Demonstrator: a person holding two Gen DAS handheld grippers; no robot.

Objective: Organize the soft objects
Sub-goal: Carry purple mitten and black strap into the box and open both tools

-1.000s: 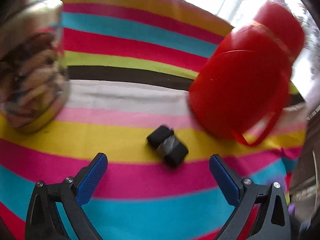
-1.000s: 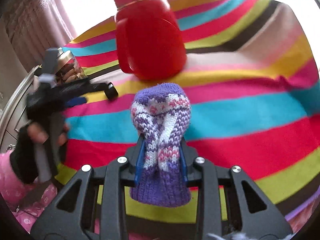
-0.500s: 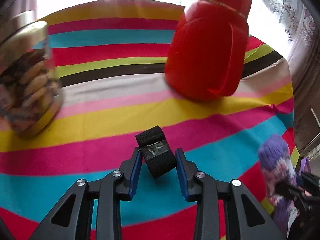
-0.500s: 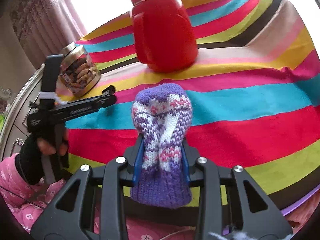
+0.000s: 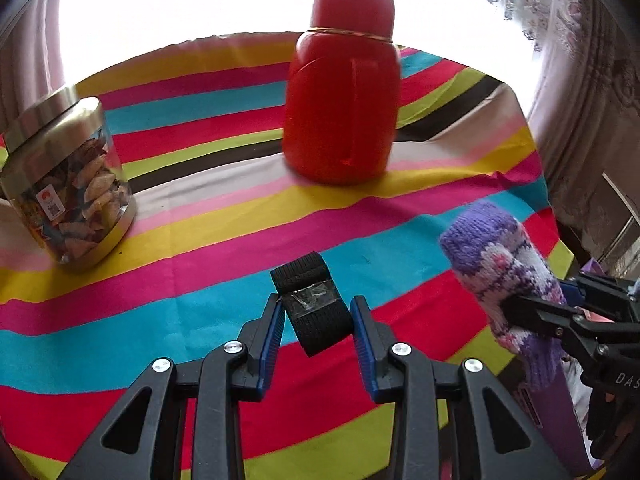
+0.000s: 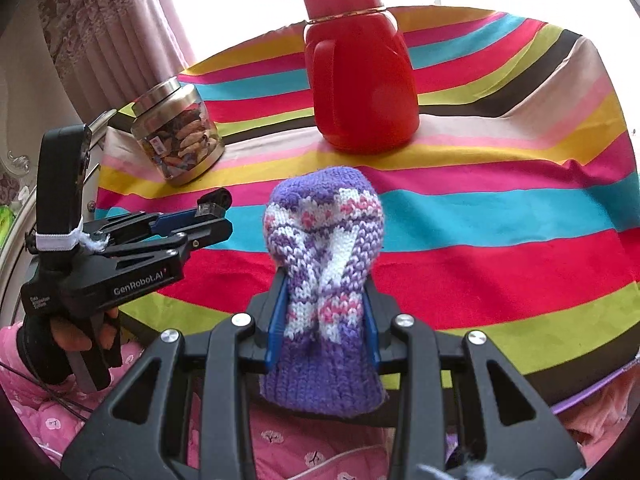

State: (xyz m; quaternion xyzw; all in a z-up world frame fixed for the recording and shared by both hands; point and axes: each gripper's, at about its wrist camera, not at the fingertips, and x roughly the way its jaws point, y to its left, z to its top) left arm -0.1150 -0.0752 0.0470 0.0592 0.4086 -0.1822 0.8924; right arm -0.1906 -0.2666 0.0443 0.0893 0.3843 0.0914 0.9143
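Red jug [image 5: 342, 108], snack jar [image 5: 70, 184], striped tablecloth [image 5: 200, 216], pink curtain [image 6: 108, 32]

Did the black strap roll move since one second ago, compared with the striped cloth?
Yes. The black strap roll lay on the striped cloth before; now the left hand-held gripper, which has just closed on it, holds it lifted.

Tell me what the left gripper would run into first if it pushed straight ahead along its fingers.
Probably the striped tablecloth: the left gripper, shut on the black strap roll, points downward at bare cloth. The red jug stands farther off; depth is uncertain.
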